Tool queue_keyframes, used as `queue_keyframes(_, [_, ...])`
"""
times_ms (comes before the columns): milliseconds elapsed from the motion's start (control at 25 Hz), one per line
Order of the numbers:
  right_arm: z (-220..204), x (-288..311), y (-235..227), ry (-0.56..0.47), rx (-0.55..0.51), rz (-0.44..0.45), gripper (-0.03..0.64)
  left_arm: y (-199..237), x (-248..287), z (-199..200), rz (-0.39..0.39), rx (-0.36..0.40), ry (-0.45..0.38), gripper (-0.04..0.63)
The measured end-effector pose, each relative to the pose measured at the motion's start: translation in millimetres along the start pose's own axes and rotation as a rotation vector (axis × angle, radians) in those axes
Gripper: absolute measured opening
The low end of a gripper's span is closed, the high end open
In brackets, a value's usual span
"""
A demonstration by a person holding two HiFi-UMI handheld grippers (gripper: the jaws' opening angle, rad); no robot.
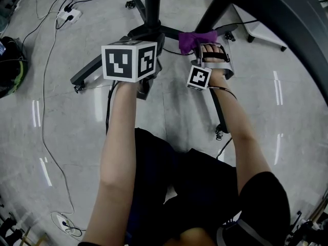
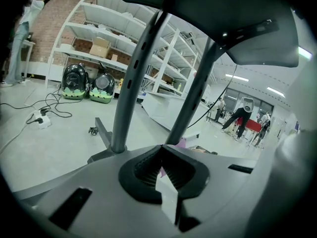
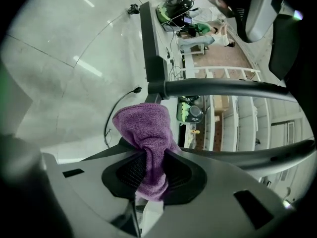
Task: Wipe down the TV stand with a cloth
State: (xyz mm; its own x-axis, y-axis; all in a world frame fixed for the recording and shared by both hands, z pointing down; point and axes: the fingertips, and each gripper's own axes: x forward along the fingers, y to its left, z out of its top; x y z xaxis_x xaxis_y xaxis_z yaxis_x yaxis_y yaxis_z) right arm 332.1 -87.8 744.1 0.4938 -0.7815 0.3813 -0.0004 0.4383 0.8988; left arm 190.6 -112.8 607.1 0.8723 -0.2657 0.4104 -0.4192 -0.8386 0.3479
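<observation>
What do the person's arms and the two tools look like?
The left tool and right tool are grey plastic with black ribbed pads. Each carries a white cube with black square markers. A thin black cable leaves the right tool. Arms bare; the right shows a short black sleeve.

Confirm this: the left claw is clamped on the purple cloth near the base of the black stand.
Wrong claw. The right gripper view shows the right claw clamped on the purple cloth near the base of the black stand; the left claw is shut on nothing.
</observation>
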Motion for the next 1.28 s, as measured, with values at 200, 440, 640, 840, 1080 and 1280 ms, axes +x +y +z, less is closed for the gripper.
queue_keyframes(200, [-0.7,0.6,10.7,-0.013,0.005,0.017,0.106,0.0,4.4,-3.9,0.002,0.004,0.014,0.008])
queue_keyframes(440, [0.2,-12.5,-3.8,-0.055,0.063,-0.019,0.106,-3.8,9.4,-6.4,-0.008,0.007,0.022,0.008])
queue_keyframes(640, [-14.7,-34.0,-32.8,-0.069,0.122,-0.085,0.106,-12.1,16.0,-8.9,-0.026,-0.001,0.027,0.008])
queue_keyframes(840, [-37.3,-55.0,-77.3,-0.058,0.194,-0.196,0.106,-21.4,20.3,-10.4,-0.048,0.005,0.032,0.008])
queue_keyframes(1080, [-61.6,-78.1,-136.1,-0.051,0.269,-0.376,0.106,-20.2,25.4,-11.0,-0.057,-0.003,0.035,0.008])
queue_keyframes(1280, [-90.7,-103.1,-181.6,-0.043,0.397,-0.516,0.106,-23.6,21.5,-10.5,-0.06,0.001,0.033,0.008])
